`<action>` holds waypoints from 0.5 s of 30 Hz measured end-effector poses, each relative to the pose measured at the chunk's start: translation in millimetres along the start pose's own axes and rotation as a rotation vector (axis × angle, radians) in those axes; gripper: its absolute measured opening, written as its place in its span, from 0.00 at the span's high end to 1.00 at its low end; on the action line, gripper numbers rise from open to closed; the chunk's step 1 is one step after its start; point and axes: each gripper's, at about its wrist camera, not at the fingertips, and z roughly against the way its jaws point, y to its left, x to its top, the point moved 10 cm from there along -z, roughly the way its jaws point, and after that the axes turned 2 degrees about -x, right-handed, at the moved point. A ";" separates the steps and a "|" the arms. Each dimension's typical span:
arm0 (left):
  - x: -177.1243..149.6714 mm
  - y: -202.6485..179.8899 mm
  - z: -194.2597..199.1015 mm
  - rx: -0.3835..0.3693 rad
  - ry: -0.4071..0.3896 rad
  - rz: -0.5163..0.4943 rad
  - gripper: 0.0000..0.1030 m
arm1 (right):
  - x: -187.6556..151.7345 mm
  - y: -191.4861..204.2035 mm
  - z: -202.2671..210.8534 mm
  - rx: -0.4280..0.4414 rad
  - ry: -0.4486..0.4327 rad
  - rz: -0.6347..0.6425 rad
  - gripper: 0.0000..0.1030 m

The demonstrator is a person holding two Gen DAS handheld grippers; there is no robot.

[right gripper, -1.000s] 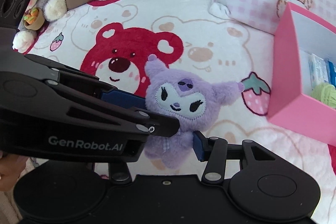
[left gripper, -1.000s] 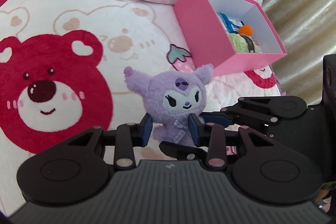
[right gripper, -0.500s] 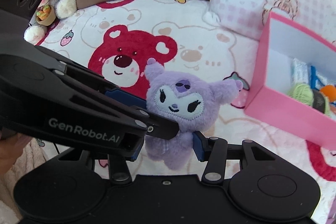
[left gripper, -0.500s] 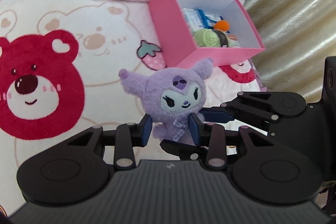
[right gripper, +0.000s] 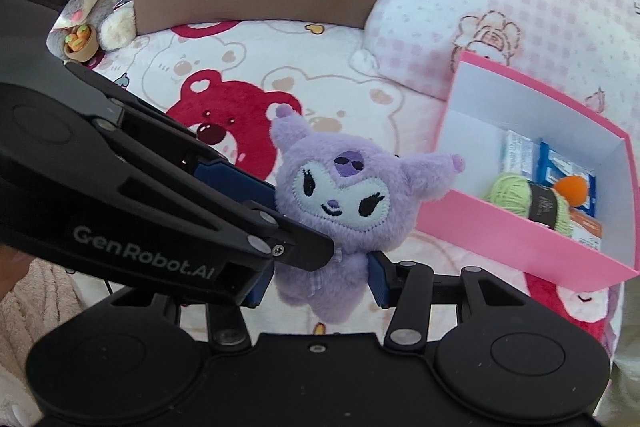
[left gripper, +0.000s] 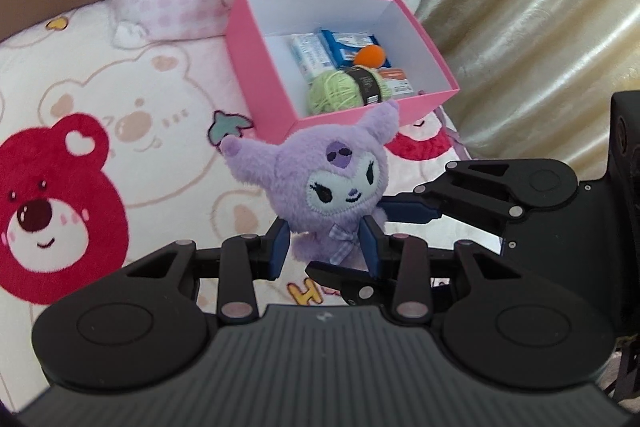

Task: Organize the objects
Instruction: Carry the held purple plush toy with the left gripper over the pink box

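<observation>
Closing on pink box (left gripper: 272,95), now nearer. Both jaws clamping purple plush (left gripper: 336,183) at body, lifted over bed. Yarn (left gripper: 336,95), packets already boxed; plush placement pending, judging.

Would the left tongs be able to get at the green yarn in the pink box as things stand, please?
Probably not: the left tongs are shut on the plush, as are the right tongs. The box is open-topped and the yarn lies uncovered.
</observation>
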 end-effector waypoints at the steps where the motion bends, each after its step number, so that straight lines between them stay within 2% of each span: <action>1: 2.5 -3.4 -0.7 -0.001 -0.001 -0.006 0.65 | 0.6 -3.0 2.0 -0.006 -0.002 -0.002 0.48; 6: 15.3 -16.9 -5.0 -0.021 -0.004 -0.023 0.65 | 5.5 -17.6 10.2 -0.040 -0.018 -0.009 0.48; 15: 51.0 -32.2 -5.7 -0.090 -0.017 -0.018 0.65 | 24.1 -52.2 29.7 -0.074 -0.098 -0.055 0.48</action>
